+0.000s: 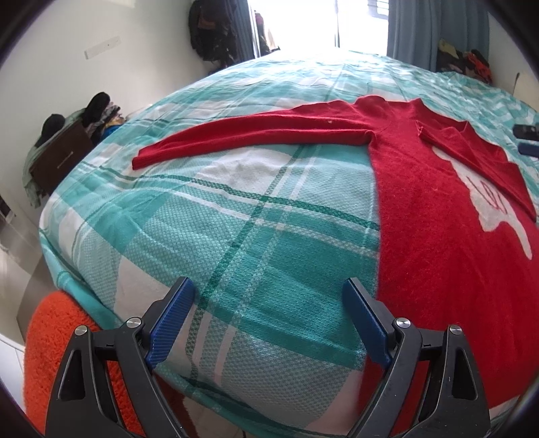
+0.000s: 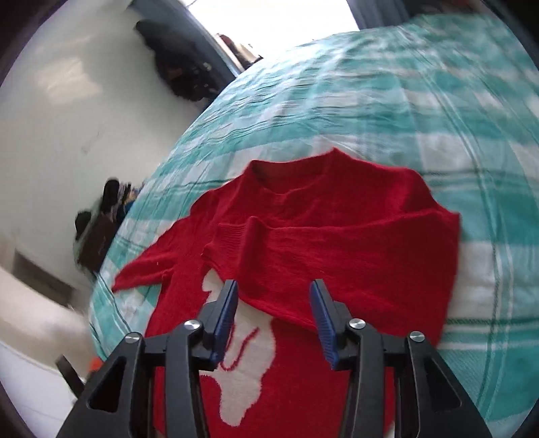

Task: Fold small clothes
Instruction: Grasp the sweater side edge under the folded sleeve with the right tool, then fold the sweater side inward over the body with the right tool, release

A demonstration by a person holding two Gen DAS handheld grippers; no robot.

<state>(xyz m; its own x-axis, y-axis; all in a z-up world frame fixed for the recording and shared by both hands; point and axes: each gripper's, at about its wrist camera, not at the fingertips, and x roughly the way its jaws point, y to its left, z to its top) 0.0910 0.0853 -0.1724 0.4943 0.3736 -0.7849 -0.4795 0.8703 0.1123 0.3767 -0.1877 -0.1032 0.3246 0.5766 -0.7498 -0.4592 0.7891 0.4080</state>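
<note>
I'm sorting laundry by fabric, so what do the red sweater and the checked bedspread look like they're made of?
Red sweater: looks like a soft knit, wool or acrylic, matte and fuzzy, with ribbed cuff and collar. Checked bedspread: seems a woven cotton-like cloth, matte, with a fine dimpled weave.

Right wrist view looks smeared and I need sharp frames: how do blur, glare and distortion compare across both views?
Left wrist: sharp, window blown out, fisheye bulges the bed. Right wrist: motion-blurred, especially wall and bedspread; red sweater softer, window equally overexposed.
</note>
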